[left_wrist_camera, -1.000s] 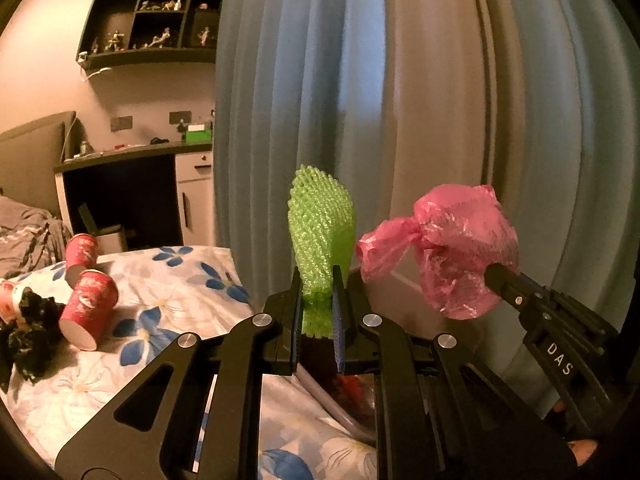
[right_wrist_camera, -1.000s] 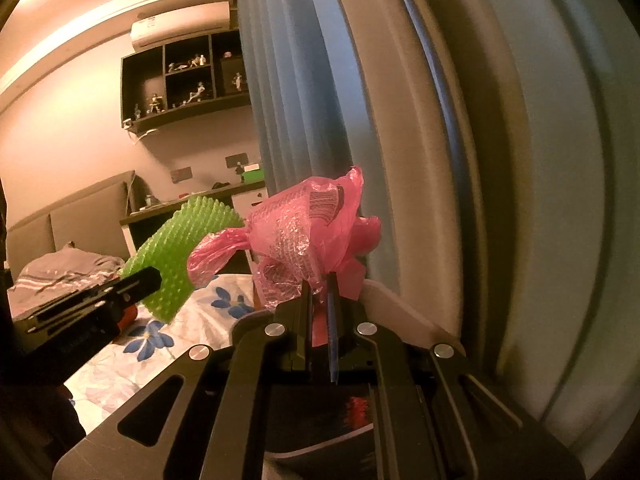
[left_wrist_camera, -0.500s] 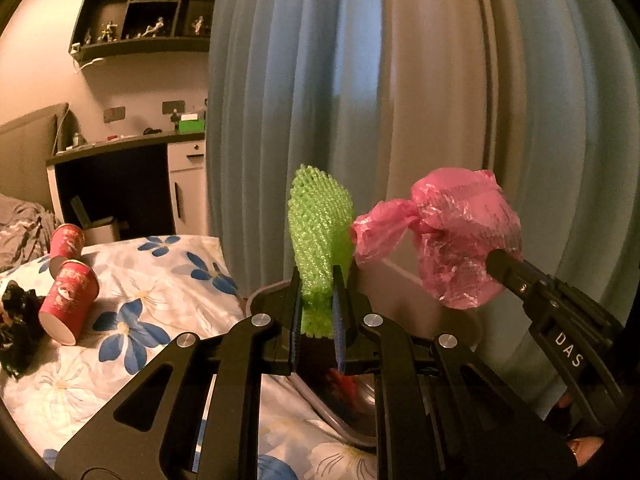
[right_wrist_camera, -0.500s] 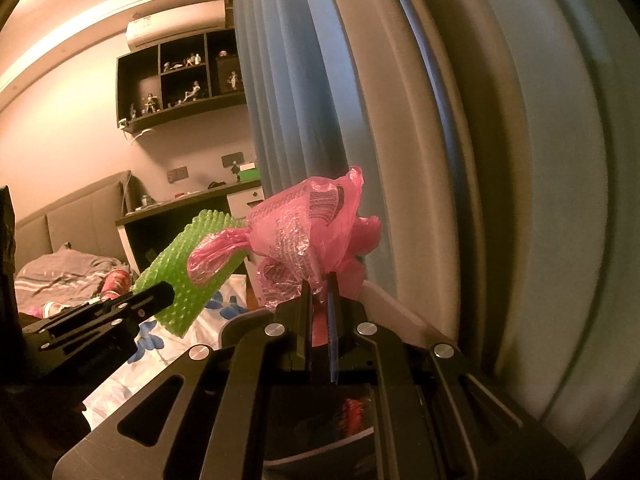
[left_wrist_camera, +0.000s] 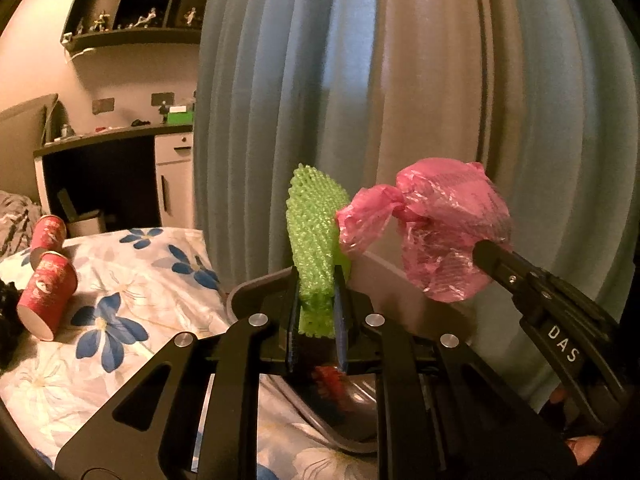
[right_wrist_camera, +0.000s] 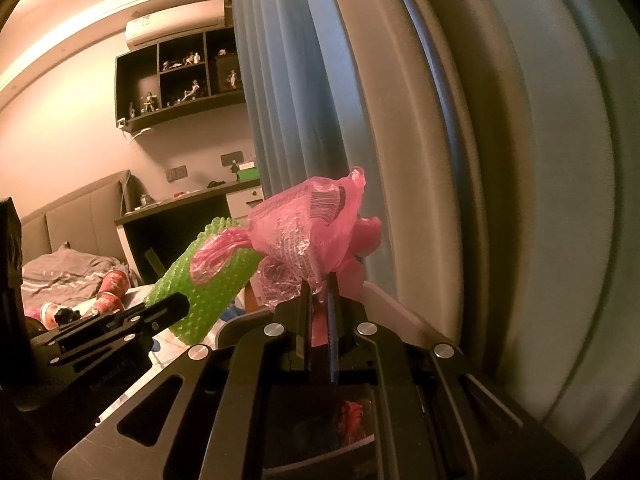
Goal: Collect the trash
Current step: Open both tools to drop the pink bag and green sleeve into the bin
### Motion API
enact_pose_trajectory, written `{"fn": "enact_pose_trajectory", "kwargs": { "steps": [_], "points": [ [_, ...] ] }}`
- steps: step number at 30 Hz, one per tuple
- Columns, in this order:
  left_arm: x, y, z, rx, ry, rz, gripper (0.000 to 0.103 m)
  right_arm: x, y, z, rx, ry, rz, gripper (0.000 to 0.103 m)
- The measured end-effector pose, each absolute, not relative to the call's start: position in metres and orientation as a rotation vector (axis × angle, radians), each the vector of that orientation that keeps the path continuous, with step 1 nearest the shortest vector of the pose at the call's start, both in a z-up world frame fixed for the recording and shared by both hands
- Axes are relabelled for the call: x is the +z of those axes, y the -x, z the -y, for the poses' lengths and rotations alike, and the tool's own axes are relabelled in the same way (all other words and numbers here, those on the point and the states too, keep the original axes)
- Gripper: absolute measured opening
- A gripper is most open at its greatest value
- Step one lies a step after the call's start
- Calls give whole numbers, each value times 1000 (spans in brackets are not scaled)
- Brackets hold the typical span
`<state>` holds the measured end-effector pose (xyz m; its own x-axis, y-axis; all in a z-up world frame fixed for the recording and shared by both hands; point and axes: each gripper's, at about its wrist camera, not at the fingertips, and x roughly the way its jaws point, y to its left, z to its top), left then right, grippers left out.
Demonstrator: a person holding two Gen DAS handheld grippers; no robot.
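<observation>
My left gripper (left_wrist_camera: 318, 280) is shut on a green foam net sleeve (left_wrist_camera: 314, 232), which stands upright above its fingers. To its right my right gripper (right_wrist_camera: 320, 284) is shut on a crumpled pink plastic bag (right_wrist_camera: 308, 228); the same pink bag (left_wrist_camera: 436, 232) shows at right in the left wrist view. Both hang over an open trash bin (left_wrist_camera: 384, 420) with a grey rim and something red inside. Two red paper cups (left_wrist_camera: 46, 280) lie on the floral bedspread (left_wrist_camera: 132, 304) at left, beside a black crumpled thing (left_wrist_camera: 8, 312).
A blue-grey curtain (left_wrist_camera: 380, 100) hangs close behind the bin. A dark desk (left_wrist_camera: 108, 136) and a white drawer unit stand at the back left, under a wall shelf (left_wrist_camera: 132, 20) of figurines. A padded headboard (right_wrist_camera: 76, 208) and grey bedding are at far left.
The left gripper with the green sleeve has sunk a little toward the bin, whose rim and inside now show more. The right gripper and pink bag have kept still.
</observation>
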<state>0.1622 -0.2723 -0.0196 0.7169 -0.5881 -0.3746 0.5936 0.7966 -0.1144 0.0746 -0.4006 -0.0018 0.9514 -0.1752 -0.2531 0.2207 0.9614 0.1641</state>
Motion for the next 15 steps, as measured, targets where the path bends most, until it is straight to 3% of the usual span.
{"fn": "enact_pose_trajectory", "kwargs": {
  "steps": [4, 5, 6, 8, 10, 15],
  "points": [
    [-22, -165, 272, -671, 3, -418, 18, -1, -74, 400, -202, -193, -242, 9],
    [-22, -166, 272, -674, 7, -420, 20, -1, -74, 400, -203, -193, -241, 15],
    [-23, -167, 272, -675, 10, -422, 25, -1, -74, 400, -204, -195, -241, 26],
    [-24, -168, 270, -681, 17, -424, 38, -2, -74, 401, -206, -199, -234, 33],
    [-24, -167, 268, -679, 23, -416, 64, -4, -74, 402, -210, -201, -235, 34],
    [-23, -165, 262, -651, 23, -400, 81, -5, -71, 404, -220, -207, -235, 42]
  ]
}}
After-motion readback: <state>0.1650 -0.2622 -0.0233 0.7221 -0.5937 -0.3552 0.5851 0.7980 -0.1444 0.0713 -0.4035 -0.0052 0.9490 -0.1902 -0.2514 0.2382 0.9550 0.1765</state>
